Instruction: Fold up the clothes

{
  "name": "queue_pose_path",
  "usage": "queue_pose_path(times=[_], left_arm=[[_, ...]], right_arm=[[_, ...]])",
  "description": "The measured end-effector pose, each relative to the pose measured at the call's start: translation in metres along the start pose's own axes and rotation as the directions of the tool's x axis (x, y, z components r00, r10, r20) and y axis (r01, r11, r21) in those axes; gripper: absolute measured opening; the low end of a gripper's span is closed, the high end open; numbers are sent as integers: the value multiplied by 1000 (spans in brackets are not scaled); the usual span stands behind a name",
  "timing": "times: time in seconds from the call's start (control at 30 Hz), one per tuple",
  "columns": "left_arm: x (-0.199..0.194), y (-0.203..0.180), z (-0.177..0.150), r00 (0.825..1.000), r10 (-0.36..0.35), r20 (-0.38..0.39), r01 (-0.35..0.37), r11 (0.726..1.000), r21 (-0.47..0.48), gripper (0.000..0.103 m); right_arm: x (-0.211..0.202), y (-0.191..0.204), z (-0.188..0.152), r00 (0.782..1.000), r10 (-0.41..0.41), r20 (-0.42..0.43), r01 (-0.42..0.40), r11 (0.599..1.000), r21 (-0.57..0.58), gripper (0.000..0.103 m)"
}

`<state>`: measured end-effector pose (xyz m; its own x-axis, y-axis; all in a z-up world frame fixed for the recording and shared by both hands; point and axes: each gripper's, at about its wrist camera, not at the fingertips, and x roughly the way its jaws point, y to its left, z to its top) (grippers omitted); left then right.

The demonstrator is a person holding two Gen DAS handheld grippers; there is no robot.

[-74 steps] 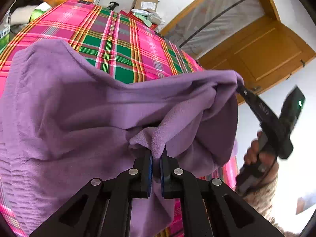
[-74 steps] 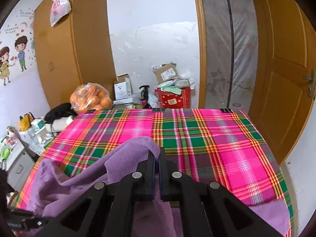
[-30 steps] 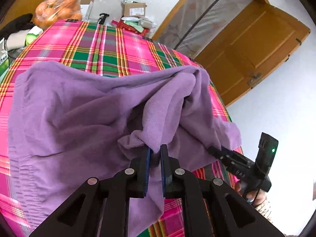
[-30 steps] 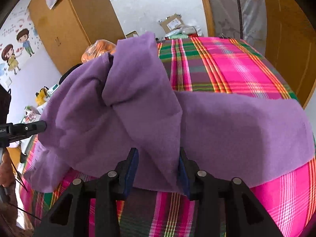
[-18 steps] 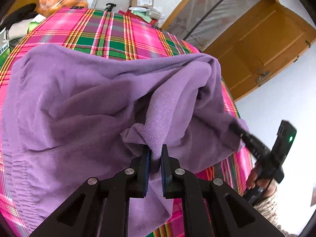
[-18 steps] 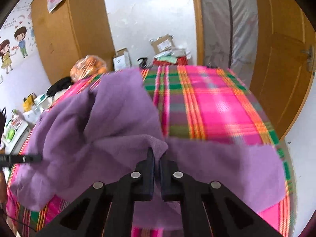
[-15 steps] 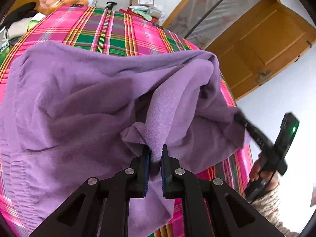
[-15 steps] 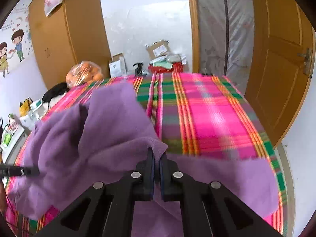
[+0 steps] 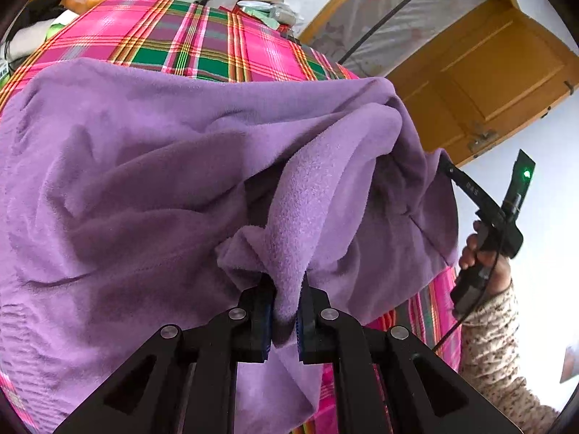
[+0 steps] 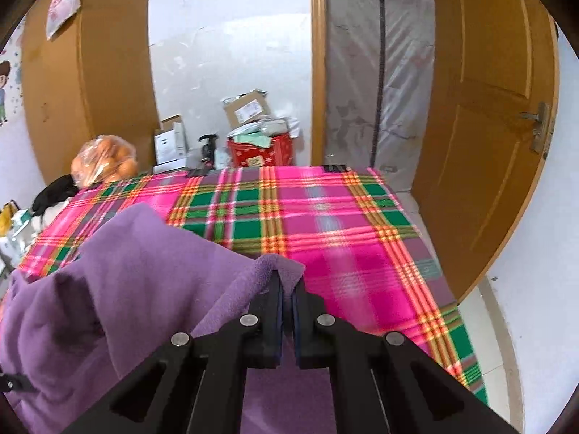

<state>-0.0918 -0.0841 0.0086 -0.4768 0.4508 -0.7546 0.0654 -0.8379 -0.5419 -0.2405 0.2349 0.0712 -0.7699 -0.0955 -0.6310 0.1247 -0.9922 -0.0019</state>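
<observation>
The left gripper (image 9: pixel 284 311) is clenched on a thick fold of the purple fleece garment (image 9: pixel 144 188), which bunches up between its two pads and spills down below them. Just beyond the jaws the fold rises as a rounded ridge, and the rest of the fleece spreads to the left of the jaws and ahead of them in broad, soft wrinkles, draped over the plaid blanket (image 9: pixel 202 47). To the right of the jaws and further out, the fleece is pulled up into a raised corner, where the black tip of the right gripper (image 9: pixel 448 171) meets the cloth; a hand (image 9: pixel 481 256) in a speckled knit sleeve (image 9: pixel 495 329) holds that tool, which carries a small green light.

In the right wrist view, the right gripper (image 10: pixel 287 303) is clamped tight on a thin edge of the purple fleece garment (image 10: pixel 137 289), a small lip of cloth poking up above the closed pads. The bulk of the fleece hangs to the left of these jaws and under them. Ahead of the jaws lies the bare pink, green and orange plaid blanket (image 10: pixel 325 217), stretching away to its far edge. Past that edge, to the left, sits a clear bag of oranges (image 10: pixel 105 161), and straight ahead a red box (image 10: pixel 260 152) with cardboard cartons (image 10: pixel 246 108) heaped against a white wall. A wooden door (image 10: pixel 488 126) stands open to the far right of the jaws.
</observation>
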Motion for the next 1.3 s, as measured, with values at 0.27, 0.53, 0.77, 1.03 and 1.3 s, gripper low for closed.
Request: queue_pose_path(times=[0.27, 0.53, 0.77, 1.03, 1.3], left_arm=[[5, 2, 3, 1000, -10, -6, 10, 1000, -15, 8], [5, 3, 2, 1000, -10, -5, 10, 1000, -18, 13], [1, 3, -2, 1000, -19, -5, 19, 1000, -17, 13], [-1, -1, -5, 999, -33, -9, 33, 999, -1, 13], [4, -3, -3, 1000, -12, -19, 12, 1000, 0, 13]], right_arm=[[18, -4, 17, 998, -57, 16, 56, 998, 10, 4], [32, -6, 1, 994, -25, -108, 24, 1000, -6, 10], [-25, -31, -31, 997, 7, -74, -7, 1000, -8, 34], [-46, -55, -90, 988, 14, -157, -14, 1000, -4, 40], [-28, -45, -104, 979, -84, -185, 71, 995, -76, 36]])
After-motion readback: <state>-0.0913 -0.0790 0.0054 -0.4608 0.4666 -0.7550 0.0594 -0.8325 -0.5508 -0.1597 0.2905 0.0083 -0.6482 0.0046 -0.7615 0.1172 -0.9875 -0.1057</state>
